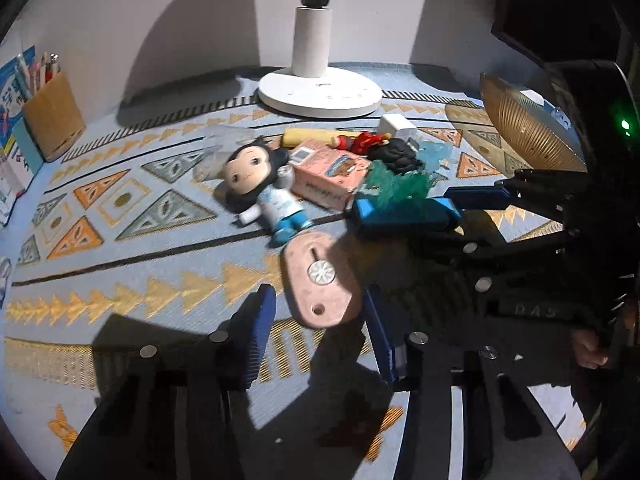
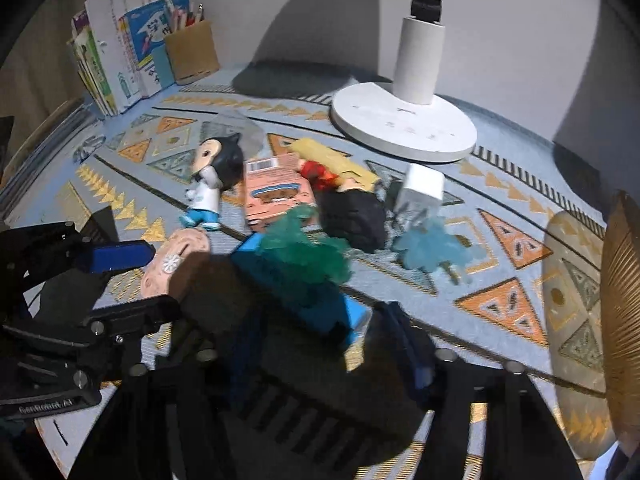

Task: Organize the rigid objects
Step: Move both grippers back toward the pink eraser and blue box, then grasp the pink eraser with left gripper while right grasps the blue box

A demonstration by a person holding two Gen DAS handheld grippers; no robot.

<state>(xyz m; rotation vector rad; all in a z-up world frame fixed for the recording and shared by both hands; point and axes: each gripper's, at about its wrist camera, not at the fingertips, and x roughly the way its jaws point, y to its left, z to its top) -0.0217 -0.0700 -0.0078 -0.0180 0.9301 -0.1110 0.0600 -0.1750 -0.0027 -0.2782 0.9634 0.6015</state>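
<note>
A pile of small objects lies on the patterned mat: a doll with black hair [image 1: 260, 188] [image 2: 212, 178], a pink box [image 1: 330, 174] [image 2: 276, 192], a yellow block [image 1: 312, 136] [image 2: 336, 158], a white cube [image 1: 396, 126] [image 2: 422, 188], a black lump [image 1: 396, 154] [image 2: 354, 216], a green fuzzy piece [image 1: 394, 184] [image 2: 304, 248] on a blue block [image 1: 404, 212] [image 2: 320, 300]. A pink oval tag [image 1: 320, 280] [image 2: 176, 264] lies between my open left gripper's [image 1: 320, 320] fingers. My right gripper [image 2: 320, 344] is open around the blue block's near end.
A white lamp base [image 1: 320, 92] [image 2: 404, 120] stands behind the pile. A pencil holder [image 1: 54, 116] [image 2: 192, 52] and books [image 2: 116, 52] stand at the back left. A gold ribbed bowl [image 1: 528, 128] [image 2: 624, 312] is at the right.
</note>
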